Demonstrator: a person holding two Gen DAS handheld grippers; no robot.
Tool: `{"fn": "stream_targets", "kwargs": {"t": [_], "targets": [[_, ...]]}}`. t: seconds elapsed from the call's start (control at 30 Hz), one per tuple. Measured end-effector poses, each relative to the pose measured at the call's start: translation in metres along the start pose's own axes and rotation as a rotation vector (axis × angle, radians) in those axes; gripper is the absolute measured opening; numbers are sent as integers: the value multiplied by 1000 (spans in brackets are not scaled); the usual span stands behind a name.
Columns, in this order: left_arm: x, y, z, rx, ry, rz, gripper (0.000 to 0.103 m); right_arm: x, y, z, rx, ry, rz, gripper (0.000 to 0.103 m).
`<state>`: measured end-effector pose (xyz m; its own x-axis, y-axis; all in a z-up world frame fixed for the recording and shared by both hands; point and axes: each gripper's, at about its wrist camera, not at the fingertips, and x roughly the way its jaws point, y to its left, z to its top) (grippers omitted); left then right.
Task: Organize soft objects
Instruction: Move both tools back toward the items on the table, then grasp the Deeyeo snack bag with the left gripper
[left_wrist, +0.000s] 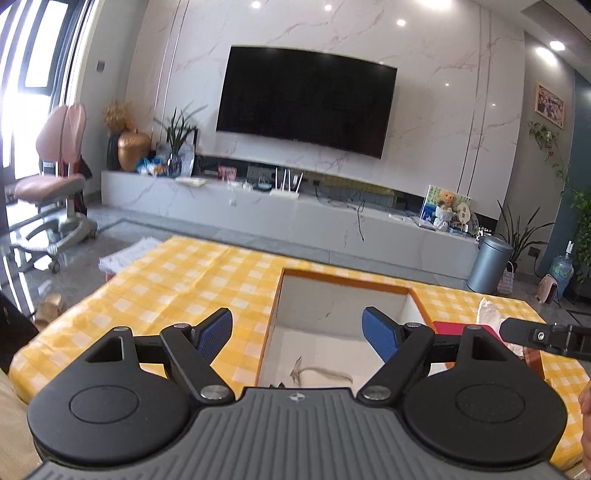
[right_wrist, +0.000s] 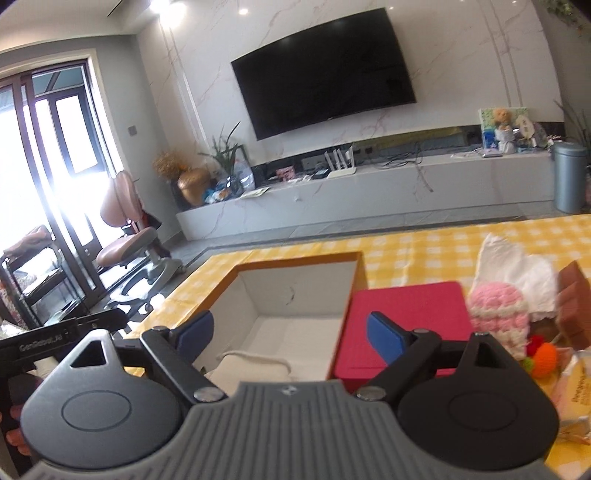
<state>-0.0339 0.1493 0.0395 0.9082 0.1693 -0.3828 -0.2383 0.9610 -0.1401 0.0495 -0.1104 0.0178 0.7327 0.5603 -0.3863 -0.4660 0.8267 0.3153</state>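
White cloth (right_wrist: 255, 363) lies in the box (right_wrist: 295, 291), seemingly below the spread fingers (right_wrist: 384, 336).

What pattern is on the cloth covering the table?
Yellow and white checks on the tablecloth, clearest in the left wrist view.

A black TV (left_wrist: 306, 101) is mounted on a marble wall (left_wrist: 443, 110). Below it a long low grey cabinet (left_wrist: 258, 206) is seen, carrying a white router (left_wrist: 284, 186), a gold vase (left_wrist: 133, 149), a potted plant (left_wrist: 177, 144) and a teddy bear (left_wrist: 445, 208). A pink desk chair (left_wrist: 55, 177) is placed at the bright window, left. A grey bin (left_wrist: 489, 264) is stood on the floor at the cabinet's right end. The surface is covered by a yellow checked cloth (left_wrist: 177, 280).
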Motion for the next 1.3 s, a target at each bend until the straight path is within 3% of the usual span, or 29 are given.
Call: {"fn": "stream_targets", "kwargs": {"t": [0.13, 0.4, 0.6, 0.83, 0.97, 1.13, 1.3], "targets": [[-14, -19, 6, 14, -34, -20, 94, -15, -10, 9, 20, -29, -54, 89], [-27, -66, 16, 3, -6, -118, 94, -68, -45, 27, 17, -134, -244, 89], [-18, -122, 9, 76, 35, -180, 94, -110, -92, 32, 29, -166, -461, 89], [10, -191, -11, 130, 116, -254, 94, -118, -187, 14, 195, -52, -655, 89], [28, -227, -27, 165, 150, -292, 94, -102, -245, -9, 353, 29, -653, 84], [50, -271, -54, 213, 194, -351, 94, -88, -272, -21, 425, 93, -652, 84], [68, -313, -86, 335, 233, -449, 94, -73, -289, -31, 488, 157, -680, 84]]}}
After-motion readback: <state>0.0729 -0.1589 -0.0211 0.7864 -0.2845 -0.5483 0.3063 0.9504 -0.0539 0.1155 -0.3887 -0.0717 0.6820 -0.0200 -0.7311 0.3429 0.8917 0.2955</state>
